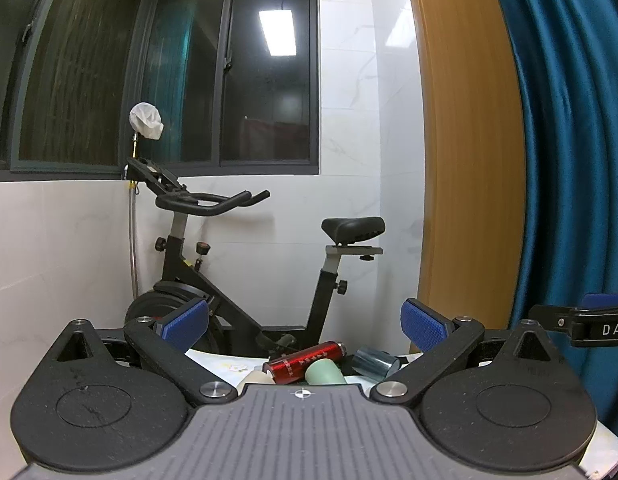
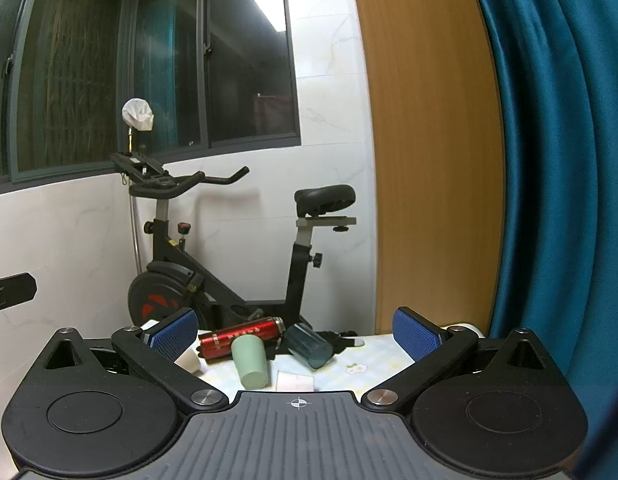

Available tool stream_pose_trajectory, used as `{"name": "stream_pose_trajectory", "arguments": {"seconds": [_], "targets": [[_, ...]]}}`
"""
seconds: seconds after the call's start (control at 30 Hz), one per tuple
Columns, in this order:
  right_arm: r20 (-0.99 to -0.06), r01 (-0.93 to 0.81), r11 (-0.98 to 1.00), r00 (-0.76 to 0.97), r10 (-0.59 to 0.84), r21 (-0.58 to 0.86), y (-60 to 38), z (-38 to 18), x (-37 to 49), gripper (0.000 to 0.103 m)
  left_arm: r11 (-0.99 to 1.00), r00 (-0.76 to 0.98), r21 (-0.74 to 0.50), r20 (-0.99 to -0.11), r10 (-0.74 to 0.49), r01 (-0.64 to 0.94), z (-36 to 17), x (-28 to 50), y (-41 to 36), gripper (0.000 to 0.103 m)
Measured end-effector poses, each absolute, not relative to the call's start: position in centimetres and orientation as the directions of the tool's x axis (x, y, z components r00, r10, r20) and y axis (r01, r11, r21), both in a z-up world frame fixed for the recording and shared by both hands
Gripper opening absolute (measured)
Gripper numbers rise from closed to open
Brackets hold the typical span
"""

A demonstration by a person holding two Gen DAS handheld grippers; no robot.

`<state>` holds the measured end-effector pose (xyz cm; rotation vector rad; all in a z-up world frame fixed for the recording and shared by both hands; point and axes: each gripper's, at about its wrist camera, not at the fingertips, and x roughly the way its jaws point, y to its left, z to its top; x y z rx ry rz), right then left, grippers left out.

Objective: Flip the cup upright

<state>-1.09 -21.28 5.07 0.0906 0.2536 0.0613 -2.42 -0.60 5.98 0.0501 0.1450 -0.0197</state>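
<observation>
Right wrist view: my right gripper spread wide, empty, framing green cup (lying tipped) for grab; left gripper likewise spread.

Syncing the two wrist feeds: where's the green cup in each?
Left wrist: green cup low centre, just above the gripper body, partly hidden, right of the red bottle.
Right wrist: green cup low, left of centre, in full view on the table, in front of the red bottle.
Shared landmark: the exercise bike behind the table.
</observation>
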Motion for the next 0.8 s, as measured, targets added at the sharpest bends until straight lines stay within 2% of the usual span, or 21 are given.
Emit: {"name": "stream_pose_trajectory", "arguments": {"seconds": [0.8], "targets": [[-0.267,-0.049,0.994,0.961,0.073,0.096,-21.38,4.79,-0.99,0.103,0.997,0.99,0.069,-0.141,-0.013,0.023,6.09,-2.66,-0.83,0.103]]}}
